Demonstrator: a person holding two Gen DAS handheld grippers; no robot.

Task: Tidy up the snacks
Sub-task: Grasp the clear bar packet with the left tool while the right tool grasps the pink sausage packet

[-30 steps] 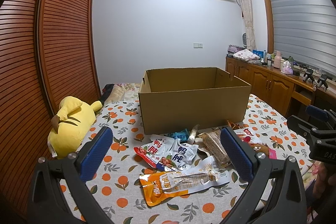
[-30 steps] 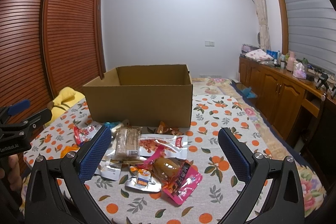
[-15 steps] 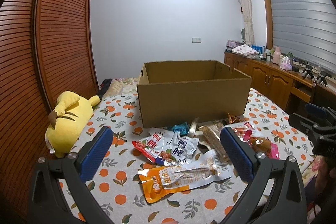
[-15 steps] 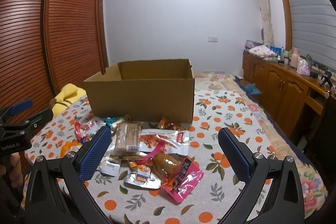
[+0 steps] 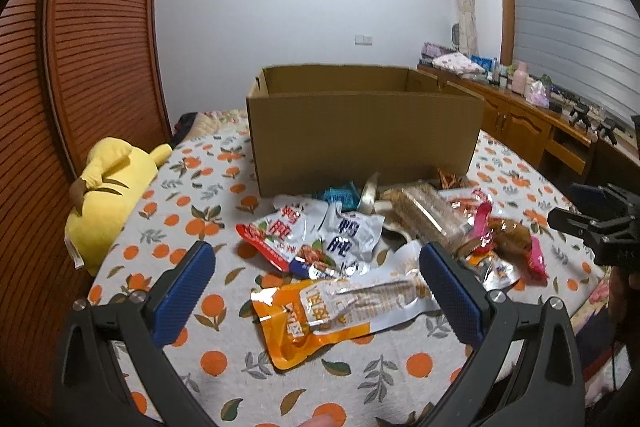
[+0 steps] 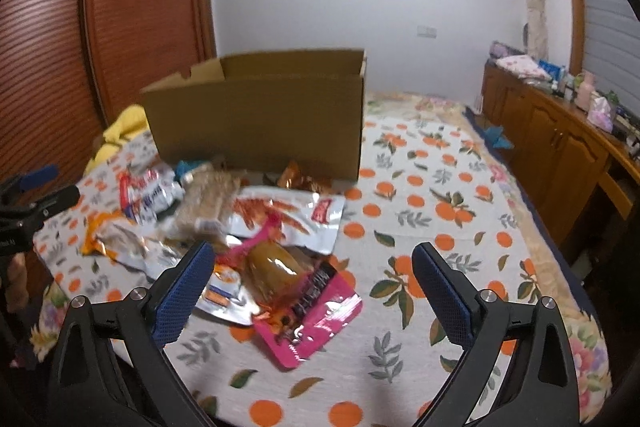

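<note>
Fingers on both grippers are standing wide apart and holding nothing: the left gripper point(image 5: 316, 281) is hovering over the near left part of the snack heap, and the right gripper point(image 6: 308, 283) is hovering over its near right part. Directly between the left gripper's fingers point(image 5: 186, 291) is lying the orange packet point(image 5: 320, 315), flat on the orange-print cloth point(image 5: 208, 227), its long axis running left to right and tilting slightly up toward the far right, so it is lying roughly across the line of the fingers rather than along it. Just beyond it are sitting two white packets point(image 5: 320, 233) with blue characters. From the right wrist view, the pink packet point(image 6: 308, 307) is lying just ahead of the fingers, nearer the left finger, its long axis running from far left to near right. The cardboard box point(image 5: 364, 131) is standing open at the far side of the heap, touching or nearly touching the farthest snacks. By my judgement the left gripper is the nearer one to the orange packet and the right one to the pink packet; either would need turning to close across the packet's short side.
</note>
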